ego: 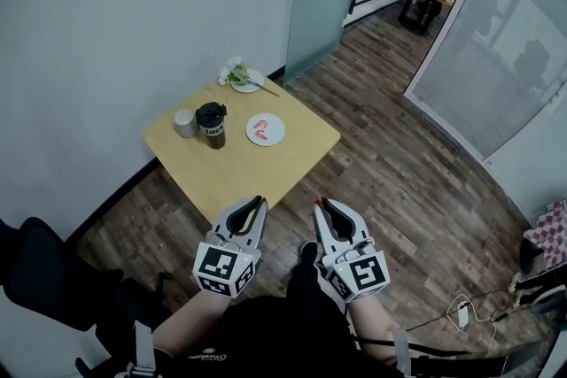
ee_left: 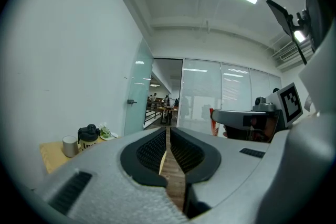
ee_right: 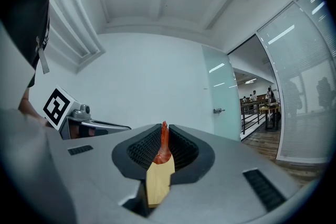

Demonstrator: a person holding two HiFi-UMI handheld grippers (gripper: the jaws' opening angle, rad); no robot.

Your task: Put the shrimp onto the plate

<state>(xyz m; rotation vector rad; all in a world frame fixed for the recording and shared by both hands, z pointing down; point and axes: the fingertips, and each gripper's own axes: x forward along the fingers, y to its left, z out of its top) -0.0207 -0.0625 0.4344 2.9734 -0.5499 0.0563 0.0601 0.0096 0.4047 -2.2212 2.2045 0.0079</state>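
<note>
Plate [ego: 275,136] holds shrimp [ego: 260,129]; right gripper [ee_right: 164,129] pinches second shrimp [ee_right: 162,151]; left gripper [ee_left: 168,132] pressed together.

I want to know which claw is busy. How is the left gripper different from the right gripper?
The right gripper pinches a red shrimp; the left gripper holds nothing. The left gripper's jaws sit nearly together; the right gripper's are wedged apart by the shrimp. Both are grey and black.
</note>
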